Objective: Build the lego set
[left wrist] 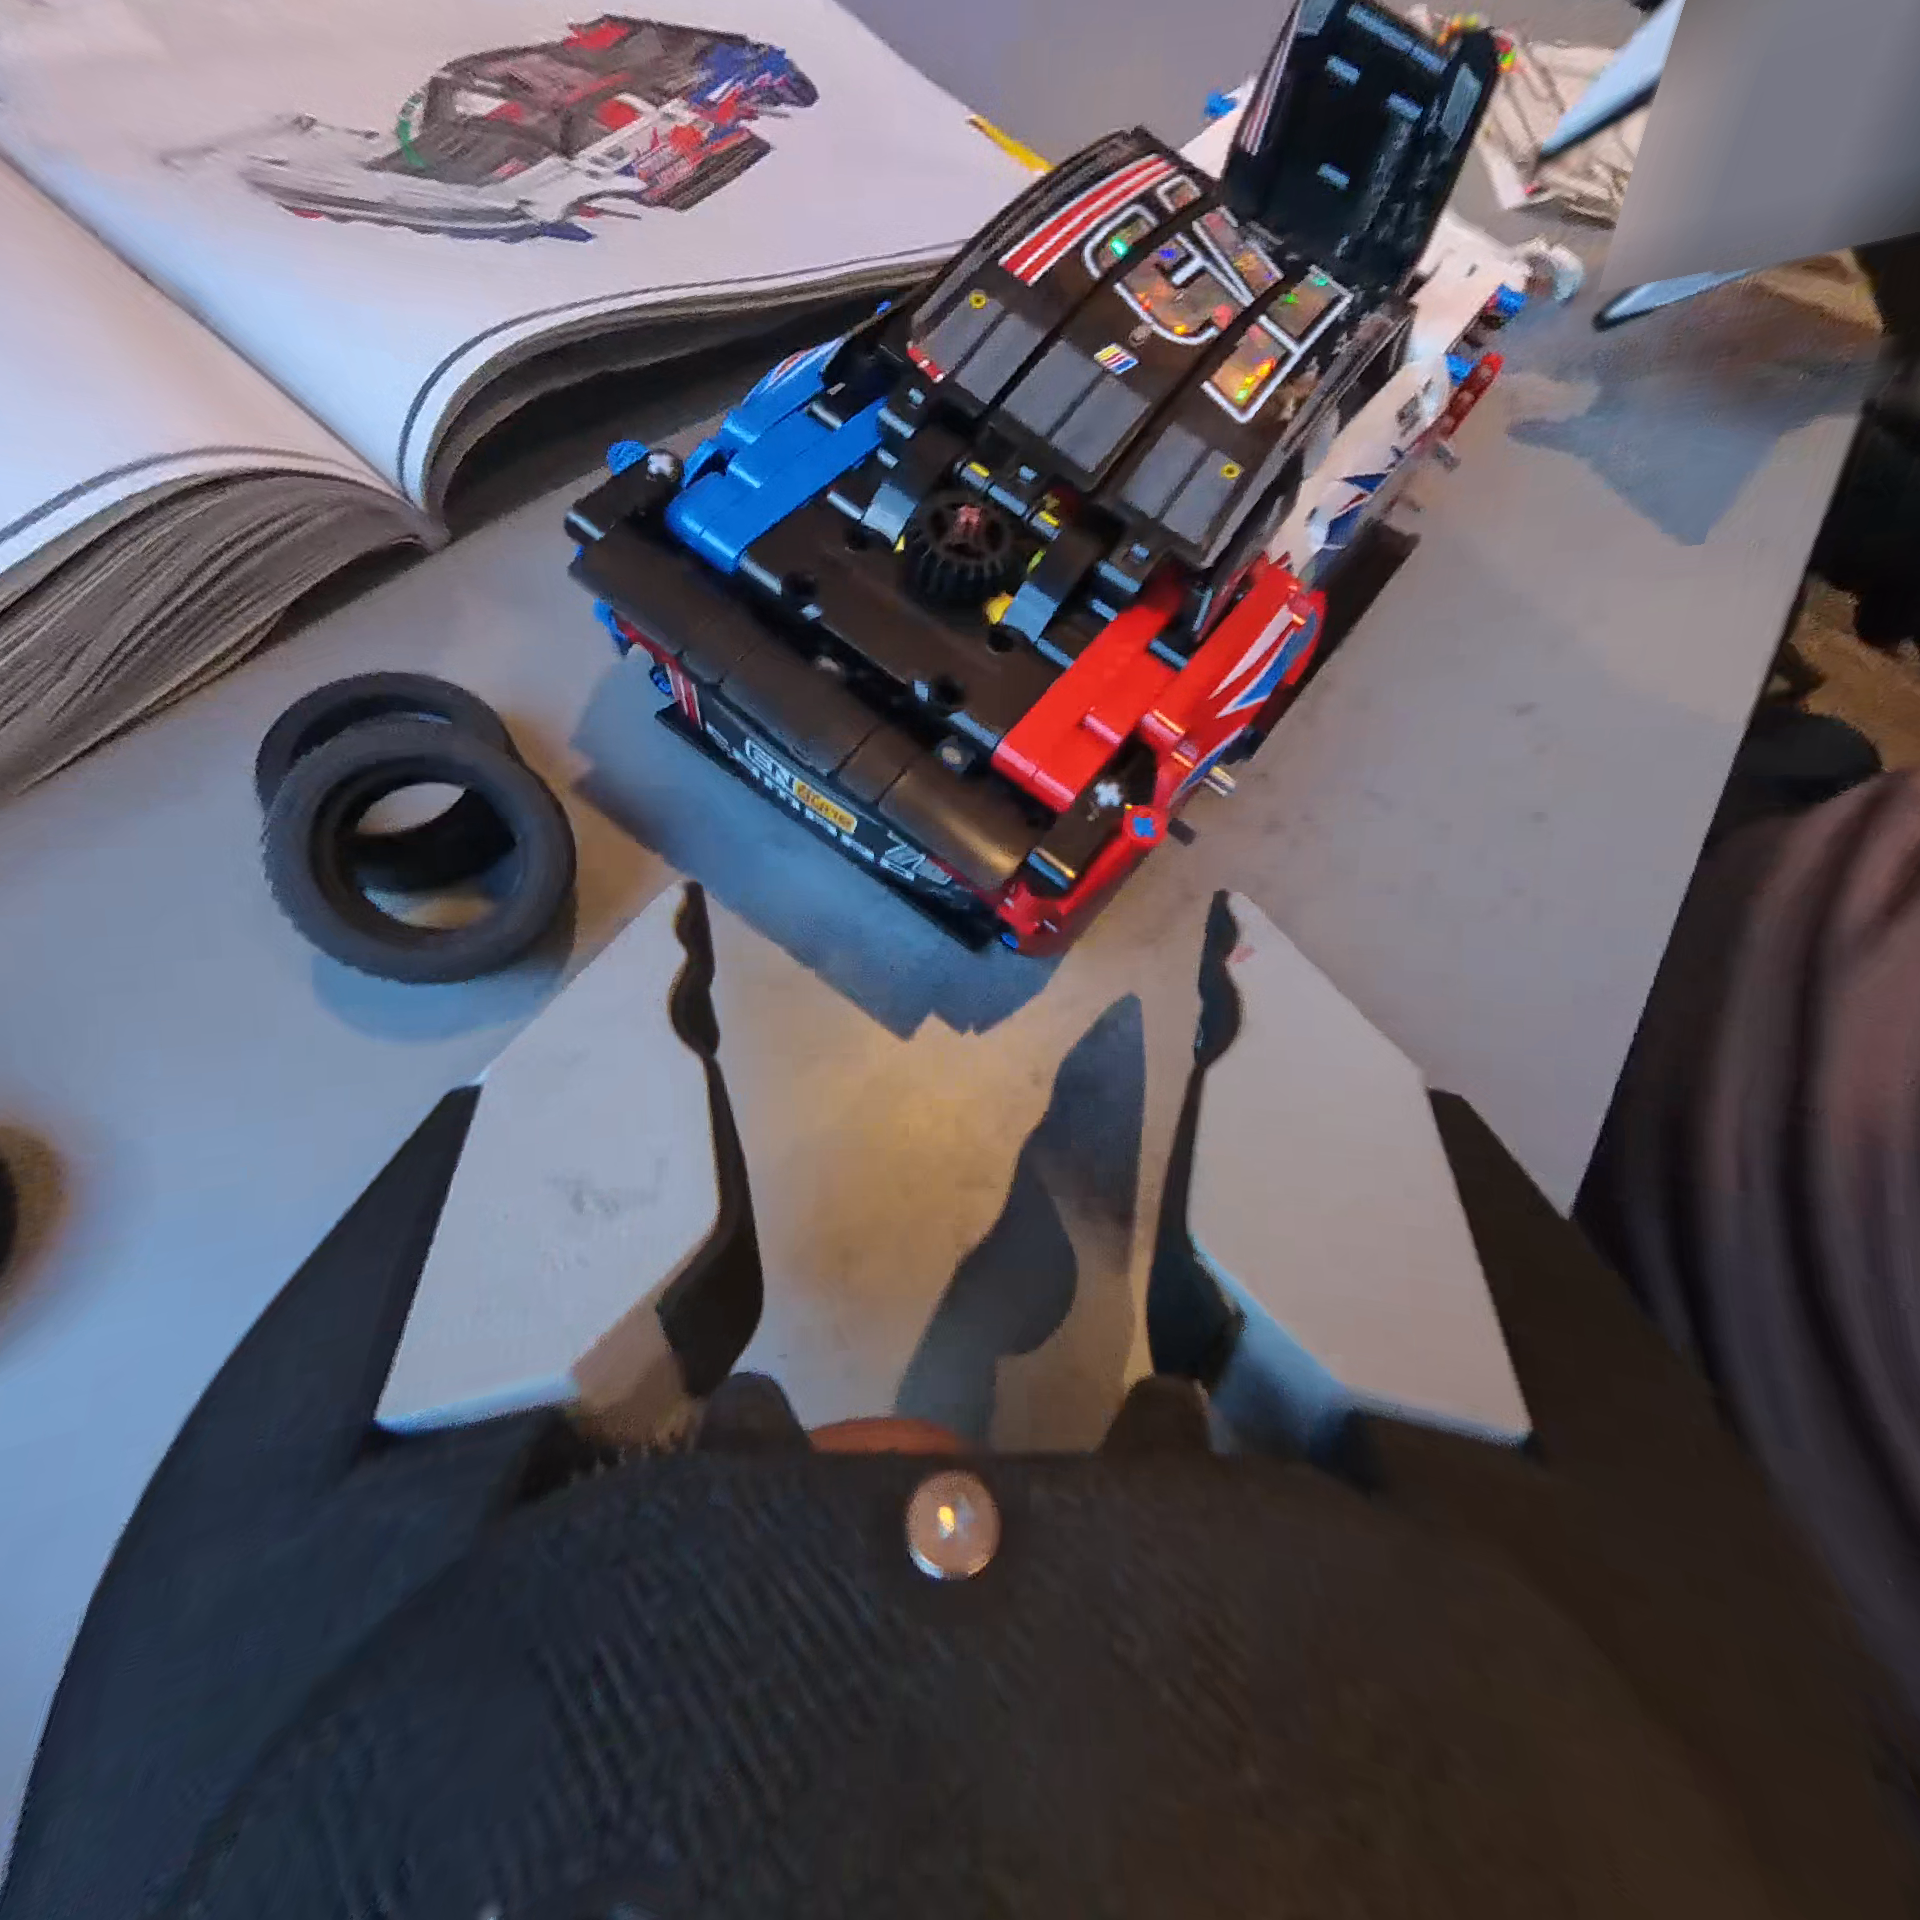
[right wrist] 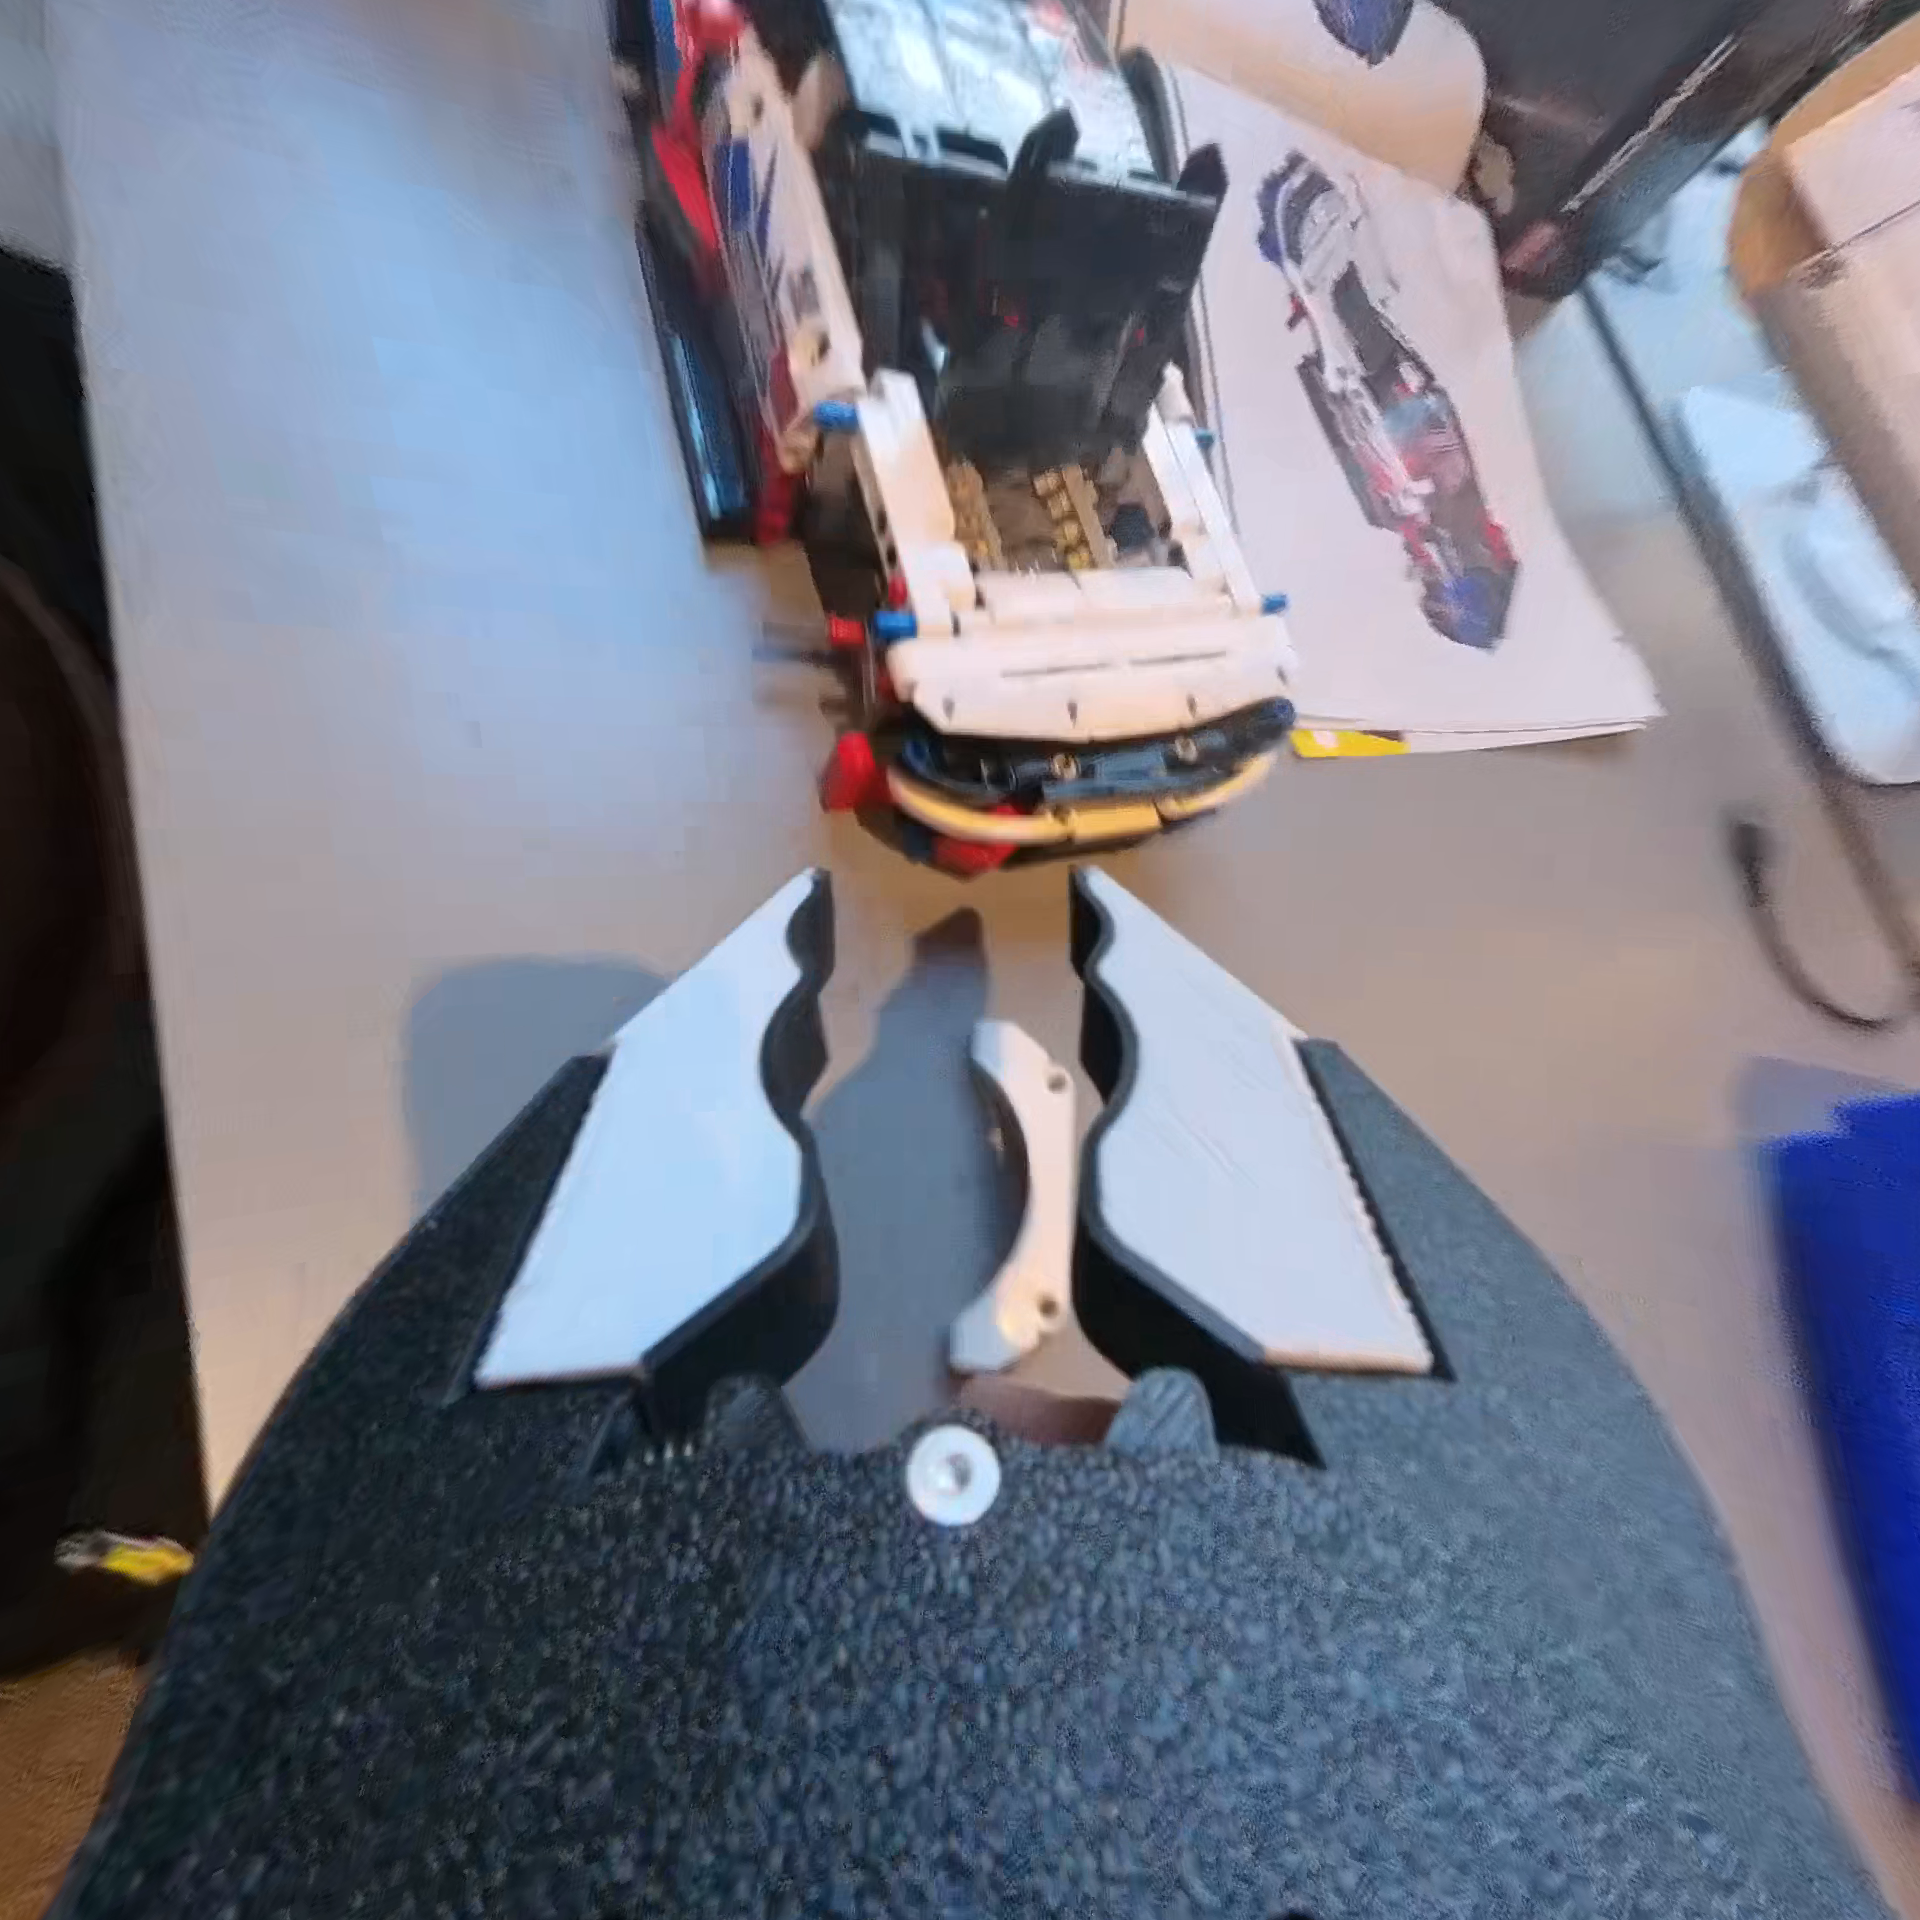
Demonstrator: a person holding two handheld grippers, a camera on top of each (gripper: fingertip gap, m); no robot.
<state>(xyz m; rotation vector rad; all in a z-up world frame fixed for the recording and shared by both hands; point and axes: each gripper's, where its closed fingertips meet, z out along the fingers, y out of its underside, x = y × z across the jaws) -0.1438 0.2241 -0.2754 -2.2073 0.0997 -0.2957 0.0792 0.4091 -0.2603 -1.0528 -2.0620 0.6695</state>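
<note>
A partly built lego car (left wrist: 1018, 540) stands on the grey table, black on top with blue and red rear panels and a raised black hood at its far end. My left gripper (left wrist: 951, 925) is open and empty just short of its rear. The right wrist view shows the car's white front end (right wrist: 1081, 665) with the engine bay uncovered. My right gripper (right wrist: 951, 894) is open just short of the nose. A white curved lego arch piece (right wrist: 1023, 1195) lies on the table between its fingers, apart from both.
Two black rubber tyres (left wrist: 416, 821) lie stacked left of the car. The open instruction booklet (left wrist: 312, 312) lies at the back left and also shows in the right wrist view (right wrist: 1403, 468). A cardboard box (right wrist: 1839, 229) and a blue object (right wrist: 1860, 1299) sit to the right.
</note>
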